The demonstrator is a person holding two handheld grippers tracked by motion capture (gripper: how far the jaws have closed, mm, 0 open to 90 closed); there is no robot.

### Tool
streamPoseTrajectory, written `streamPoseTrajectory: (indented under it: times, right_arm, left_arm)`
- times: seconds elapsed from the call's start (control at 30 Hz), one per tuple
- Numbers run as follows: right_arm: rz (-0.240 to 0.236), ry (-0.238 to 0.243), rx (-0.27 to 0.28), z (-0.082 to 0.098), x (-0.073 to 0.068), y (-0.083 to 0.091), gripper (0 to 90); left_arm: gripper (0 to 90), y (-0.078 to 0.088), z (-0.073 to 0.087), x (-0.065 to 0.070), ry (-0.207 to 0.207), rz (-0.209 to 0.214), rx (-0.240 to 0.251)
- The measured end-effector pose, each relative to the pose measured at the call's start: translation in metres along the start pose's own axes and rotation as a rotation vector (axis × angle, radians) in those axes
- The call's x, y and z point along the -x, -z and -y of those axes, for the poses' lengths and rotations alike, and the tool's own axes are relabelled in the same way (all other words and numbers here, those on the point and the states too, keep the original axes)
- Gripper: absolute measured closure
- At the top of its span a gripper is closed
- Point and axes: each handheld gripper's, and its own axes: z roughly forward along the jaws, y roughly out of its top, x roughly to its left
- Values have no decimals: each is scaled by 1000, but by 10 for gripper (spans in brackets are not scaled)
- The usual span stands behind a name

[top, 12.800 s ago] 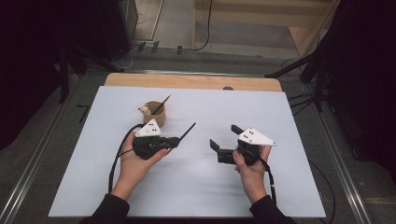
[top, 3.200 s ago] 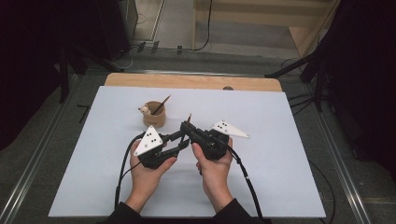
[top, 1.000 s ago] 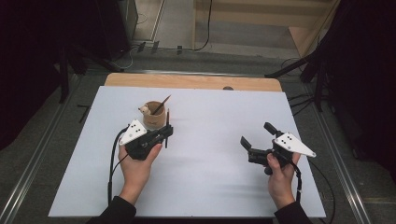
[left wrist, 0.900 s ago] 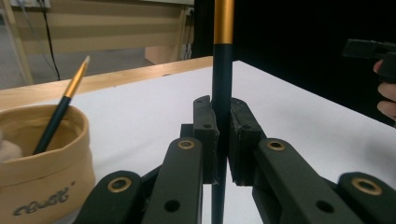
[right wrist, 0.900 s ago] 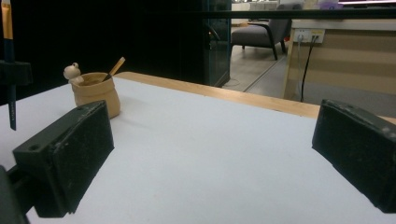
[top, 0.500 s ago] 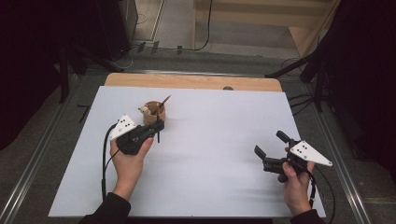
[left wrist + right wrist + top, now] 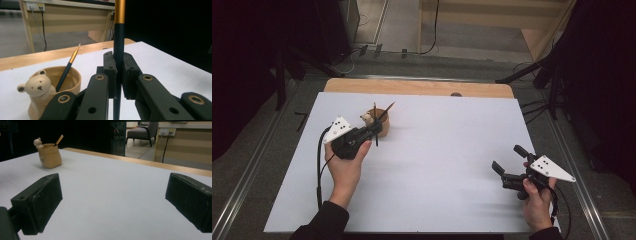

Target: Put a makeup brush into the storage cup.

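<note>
While wide bare table [image 7: 437, 165] separates them, left gripper [image 7: 371, 133] clamps pen [image 7: 119, 50].

Since the earliest picture the left tongs [image 7: 371, 131] carry their pen [image 7: 118, 50] from mid-counter to just beside the cup [image 7: 379, 122], and the pen, once slanting out toward the right, now stands upright between the closed jaws. A few seconds back the two tongs met at the middle of the counter [image 7: 452, 150]; now they are well apart. Over the last second the left hand [image 7: 343, 167] drifts left and a little farther up the counter, while the right tongs [image 7: 507, 162], jaws wide, slide out to the near right corner
</note>
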Motion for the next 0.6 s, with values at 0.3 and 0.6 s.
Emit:
streamPoseTrajectory:
  times: [0.3,0.6]
  right_arm:
    - [0,-13,-13,6,2,5,0]
    - [11,-25,-7,7,4,8,0]
  left_arm:
    - [842,-5,-12,-8,-8,-22,11]
    - [841,-13,-13,-23,34,-52,54]
